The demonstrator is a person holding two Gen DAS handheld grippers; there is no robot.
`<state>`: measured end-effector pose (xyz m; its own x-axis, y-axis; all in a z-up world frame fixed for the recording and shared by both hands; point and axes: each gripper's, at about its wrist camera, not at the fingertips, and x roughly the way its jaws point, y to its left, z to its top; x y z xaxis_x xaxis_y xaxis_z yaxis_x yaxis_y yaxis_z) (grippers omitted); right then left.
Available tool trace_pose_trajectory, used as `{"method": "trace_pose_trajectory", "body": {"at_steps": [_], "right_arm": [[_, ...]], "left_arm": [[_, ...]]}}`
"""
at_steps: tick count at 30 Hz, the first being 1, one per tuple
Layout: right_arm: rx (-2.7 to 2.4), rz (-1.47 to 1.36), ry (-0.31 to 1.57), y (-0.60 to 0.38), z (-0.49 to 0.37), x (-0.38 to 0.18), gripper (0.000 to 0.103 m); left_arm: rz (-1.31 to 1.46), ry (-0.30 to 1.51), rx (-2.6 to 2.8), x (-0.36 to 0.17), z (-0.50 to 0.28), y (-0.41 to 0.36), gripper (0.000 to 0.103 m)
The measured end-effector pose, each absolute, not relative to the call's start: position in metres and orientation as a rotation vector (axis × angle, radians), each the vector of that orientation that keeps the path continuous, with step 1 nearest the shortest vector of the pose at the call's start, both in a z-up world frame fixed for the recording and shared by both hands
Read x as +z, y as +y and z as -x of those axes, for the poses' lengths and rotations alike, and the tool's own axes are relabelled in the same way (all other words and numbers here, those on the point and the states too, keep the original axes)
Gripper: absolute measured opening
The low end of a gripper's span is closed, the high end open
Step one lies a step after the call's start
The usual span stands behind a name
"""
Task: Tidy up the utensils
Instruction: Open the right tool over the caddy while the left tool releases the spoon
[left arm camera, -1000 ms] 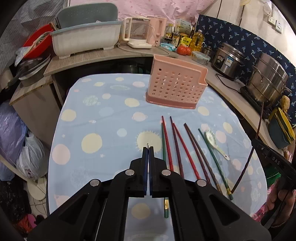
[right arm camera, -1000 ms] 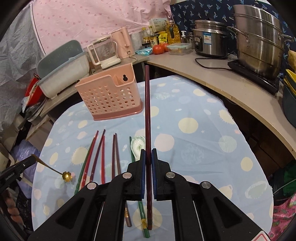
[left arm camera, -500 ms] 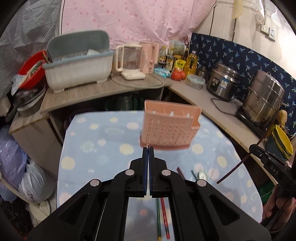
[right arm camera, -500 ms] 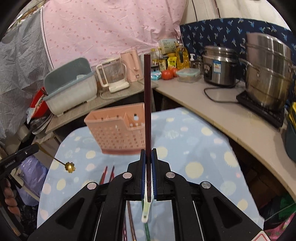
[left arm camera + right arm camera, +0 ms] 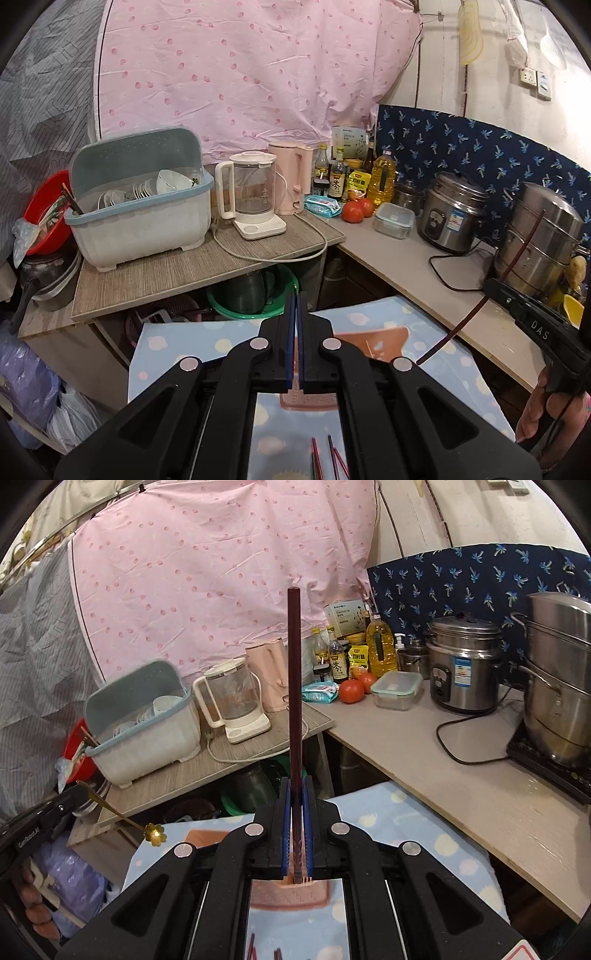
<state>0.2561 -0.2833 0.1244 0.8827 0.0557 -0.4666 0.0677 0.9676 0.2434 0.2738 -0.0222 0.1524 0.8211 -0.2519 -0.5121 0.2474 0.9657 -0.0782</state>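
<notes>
Now, your right gripper (image 5: 295,805) pinches a dark chopstick (image 5: 294,672) upright, left gripper (image 5: 295,332) clamps a gold spoon (image 5: 155,833) — spotted blue tablecloth (image 5: 369,317), cluttered kitchen counter (image 5: 399,254) beyond.

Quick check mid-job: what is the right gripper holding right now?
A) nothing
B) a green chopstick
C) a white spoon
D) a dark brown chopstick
D: in the right wrist view the right gripper is shut on a dark brown chopstick that stands up from between its blue pads.
</notes>
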Motion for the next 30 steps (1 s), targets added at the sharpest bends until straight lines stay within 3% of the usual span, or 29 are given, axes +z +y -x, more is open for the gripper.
{"method": "trace_pose_trajectory", "body": {"at_steps": [12,14,16,18,20,30], "right_arm": [[0.008,-0.231,0.63,-0.265,-0.311,0.07,0.007],[0.002,-0.214,0.632,-0.262,-0.312,0.066,0.012],[-0.008,-0.203,0.625,-0.26,-0.31,0.065,0.03],[-0.015,-0.207,0.614,-0.261,-0.305,0.066,0.035],[-0.014,-0.216,0.612,-0.263,-0.301,0.067,0.035],[-0.001,-0.239,0.608,-0.266,-0.241,0.07,0.036]], "left_arm": [[0.001,0.671,-0.272,0.096,-0.323,-0.042,0.001],[0.0,0.676,-0.26,0.091,-0.324,-0.043,0.003],[-0.001,0.686,-0.257,0.087,-0.324,-0.042,0.009],[0.007,0.691,-0.248,0.084,-0.323,-0.039,0.023],[0.013,0.691,-0.238,0.083,-0.321,-0.036,0.031],[0.038,0.709,-0.236,0.079,-0.277,-0.016,0.035]]}}
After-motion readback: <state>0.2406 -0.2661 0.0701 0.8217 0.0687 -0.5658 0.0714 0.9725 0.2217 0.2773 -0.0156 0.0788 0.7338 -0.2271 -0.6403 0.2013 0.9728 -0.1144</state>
